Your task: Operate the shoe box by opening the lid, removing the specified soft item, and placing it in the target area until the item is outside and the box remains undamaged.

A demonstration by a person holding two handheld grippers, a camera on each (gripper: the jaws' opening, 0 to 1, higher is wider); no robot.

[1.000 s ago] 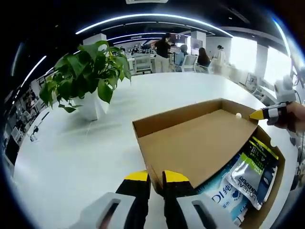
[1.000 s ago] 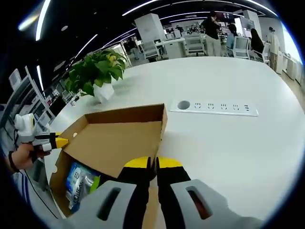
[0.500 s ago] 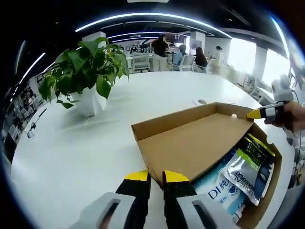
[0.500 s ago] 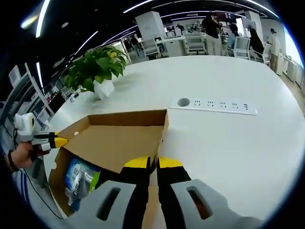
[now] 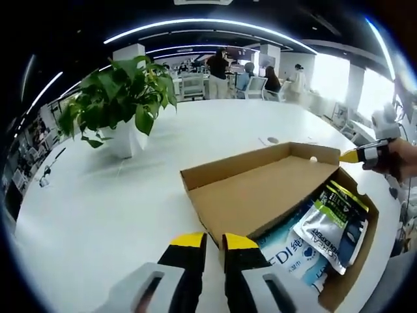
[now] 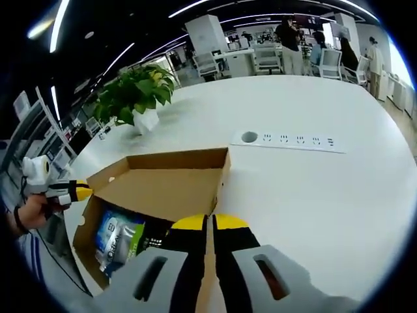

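Box lid between both tongs.

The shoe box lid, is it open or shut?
Open: the lid is raised, and packets show inside the box.

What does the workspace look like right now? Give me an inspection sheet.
Surface: white table, bare around the box.
Job's things: cardboard shoe box, lid raised; soft packets inside.
Clutter: potted plant; socket strip set in the table.
Grippers: left gripper and right gripper each shut on the lid edge.
Cables: thin cable beside the person's hand.
Surroundings: open office, chairs, people at the far end.
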